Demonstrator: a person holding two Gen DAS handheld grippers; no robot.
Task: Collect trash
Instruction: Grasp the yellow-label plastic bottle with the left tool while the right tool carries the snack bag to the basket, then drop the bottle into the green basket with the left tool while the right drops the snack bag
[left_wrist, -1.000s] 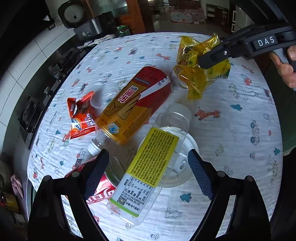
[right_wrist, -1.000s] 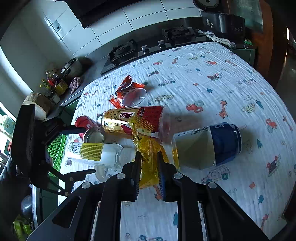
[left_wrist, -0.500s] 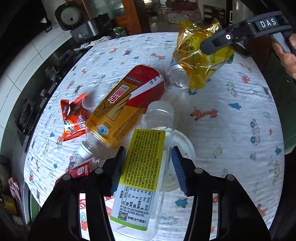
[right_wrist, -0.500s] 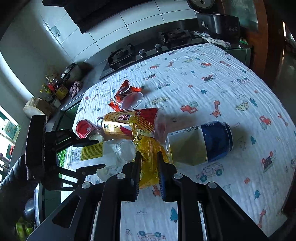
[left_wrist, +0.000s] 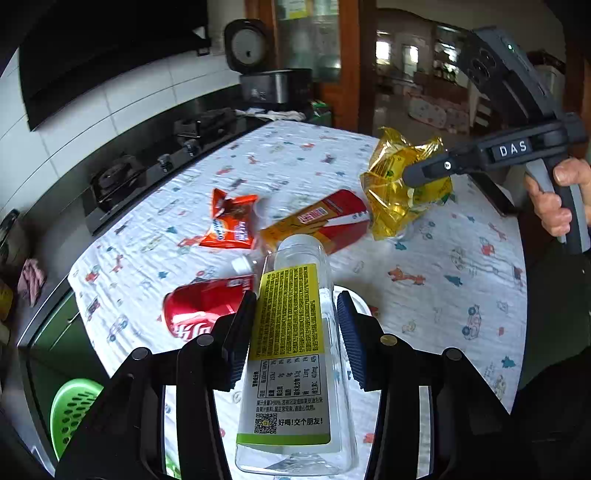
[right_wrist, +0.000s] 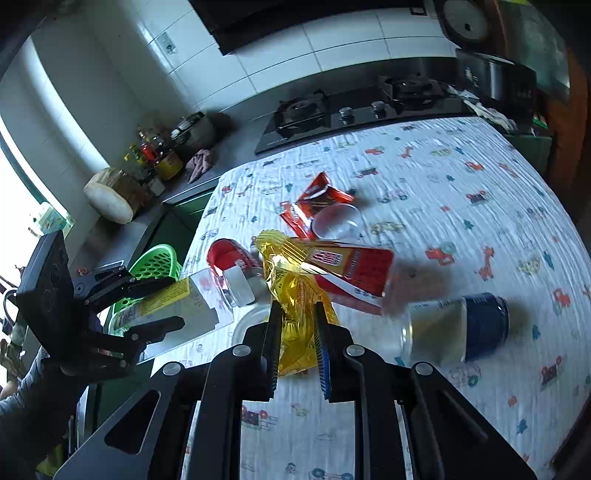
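Note:
My left gripper has its jaws closing on a clear bottle with a yellow label, both pads pressed against its sides, and the bottle hangs clear of the table. My right gripper is shut on a crumpled yellow wrapper, also held above the cloth. Lying on the table are a red cola can, an orange-red snack wrapper, a bottle with a red and yellow label, a clear cup and a blue-labelled can.
The round table wears a white printed cloth; a white lid lies under the lifted bottle. A green perforated basket stands below the table's left edge. A gas stove and counter jars lie beyond. A hand grips the right tool.
The left jaws closed around the yellow-labelled bottle and raised it off the table. The right gripper rose a little with the yellow wrapper still in it.

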